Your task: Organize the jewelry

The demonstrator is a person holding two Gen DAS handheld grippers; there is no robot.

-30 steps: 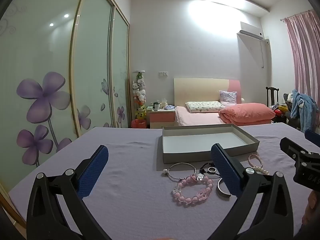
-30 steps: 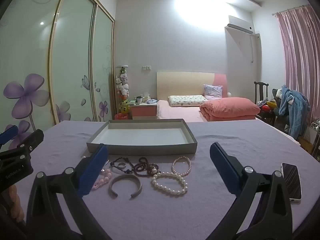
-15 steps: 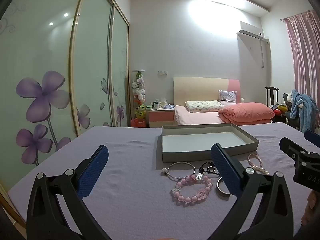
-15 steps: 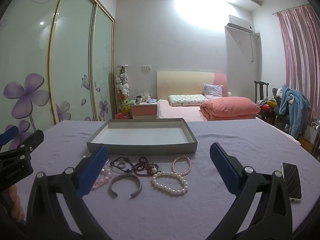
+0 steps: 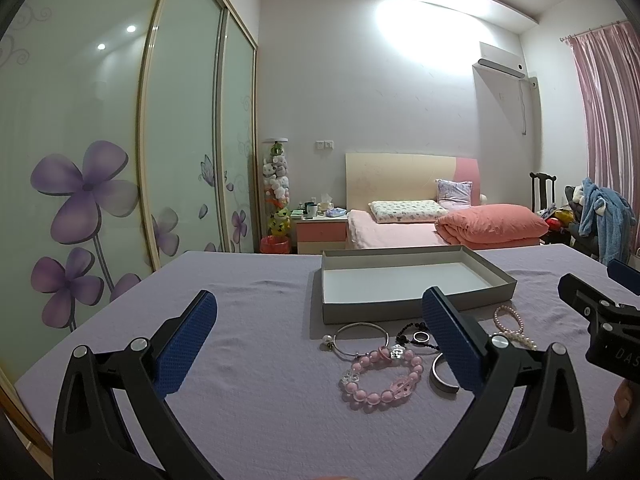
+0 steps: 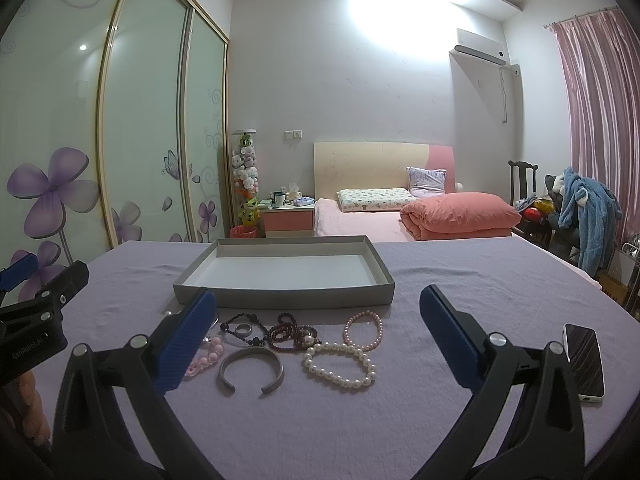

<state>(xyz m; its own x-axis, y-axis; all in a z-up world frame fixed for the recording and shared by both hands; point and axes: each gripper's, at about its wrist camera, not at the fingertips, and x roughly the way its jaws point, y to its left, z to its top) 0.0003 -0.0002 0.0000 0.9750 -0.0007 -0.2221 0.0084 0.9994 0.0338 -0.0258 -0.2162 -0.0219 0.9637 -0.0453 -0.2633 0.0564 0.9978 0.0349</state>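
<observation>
A shallow grey tray (image 5: 404, 309) (image 6: 280, 296) with nothing in it stands on the purple cloth. In front of it lies the jewelry: a pink bead bracelet (image 5: 381, 377), a thin silver bangle (image 5: 360, 338), a grey cuff (image 6: 251, 369), a white pearl bracelet (image 6: 340, 365), a small pink pearl bracelet (image 6: 363, 330), dark red beads (image 6: 290, 333) and a black cord with a ring (image 6: 241, 328). My left gripper (image 5: 320, 340) is open, above the cloth left of the pieces. My right gripper (image 6: 318, 336) is open, over the pieces, holding nothing.
A phone (image 6: 584, 360) lies on the cloth at the right. Behind the table stand a bed (image 6: 400, 220), a nightstand (image 6: 288, 216) and a sliding wardrobe (image 5: 120, 140) on the left. A chair with clothes (image 6: 576, 208) is at the far right.
</observation>
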